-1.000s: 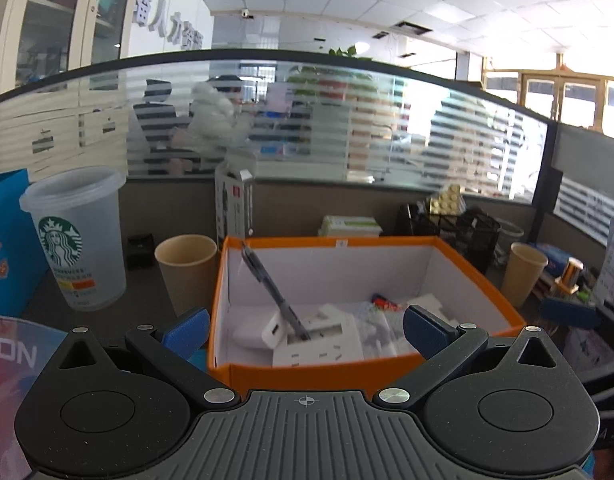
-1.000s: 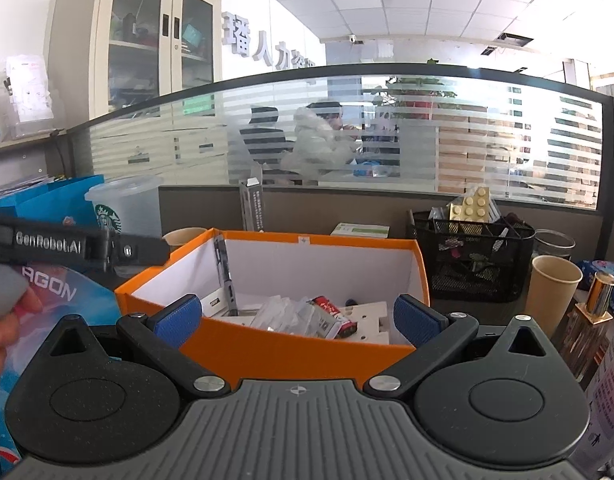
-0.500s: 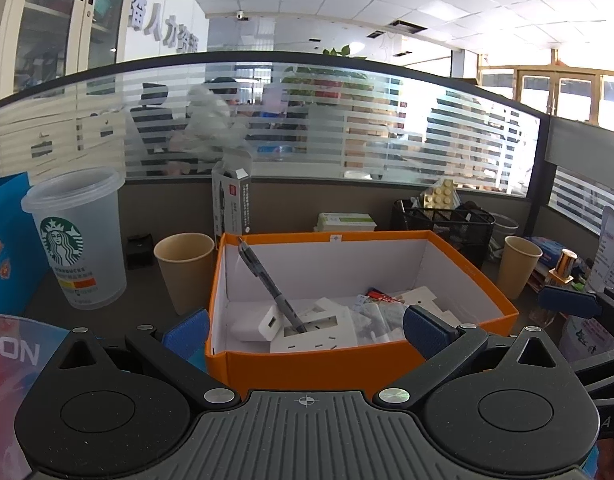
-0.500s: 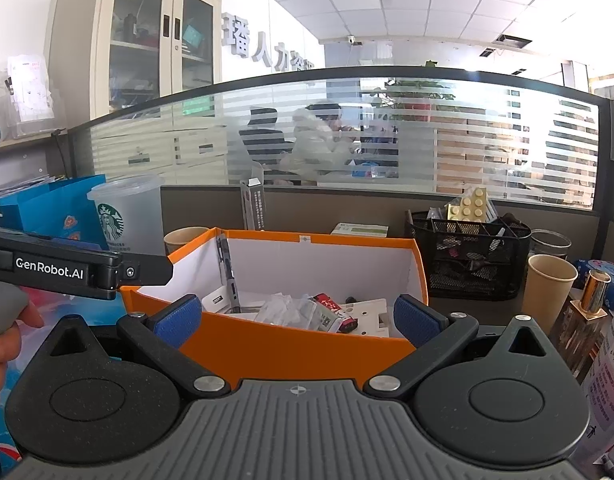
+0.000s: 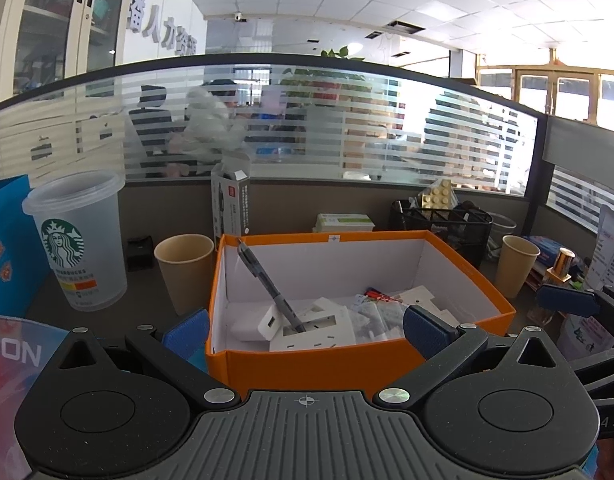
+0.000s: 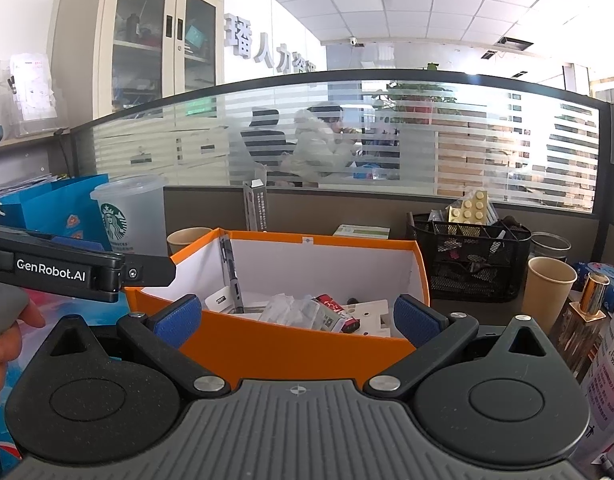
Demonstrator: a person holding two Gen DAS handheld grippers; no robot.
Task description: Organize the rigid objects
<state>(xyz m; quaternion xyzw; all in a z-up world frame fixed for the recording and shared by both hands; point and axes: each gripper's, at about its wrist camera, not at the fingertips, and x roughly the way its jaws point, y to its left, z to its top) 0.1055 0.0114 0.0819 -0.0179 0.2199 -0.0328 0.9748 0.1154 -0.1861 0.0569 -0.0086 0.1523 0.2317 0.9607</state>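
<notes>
Holding both grippers level in front of the orange box (image 5: 319, 364), you have each pair of jaws spread wide with nothing between them. Your left gripper (image 5: 305, 330) frames the box's near wall, one blue pad just outside the box's left corner and the other over its right side. Your right gripper (image 6: 297, 318) frames the same box from farther right, and your left gripper's black body shows at the left edge of that view, just beside your hand (image 6: 3, 344).

Inside the box a dark pen (image 5: 267, 284) leans tilted against the left wall, its tip down among white socket plates (image 5: 313, 330), clear plastic bags (image 6: 293, 310) and a small red and black piece (image 6: 341, 314).

Left of the box stand a paper cup (image 5: 185, 272) and a clear plastic cup (image 5: 81, 240). To the right sit a black mesh organizer (image 6: 471, 260) and another paper cup (image 6: 549, 292).
</notes>
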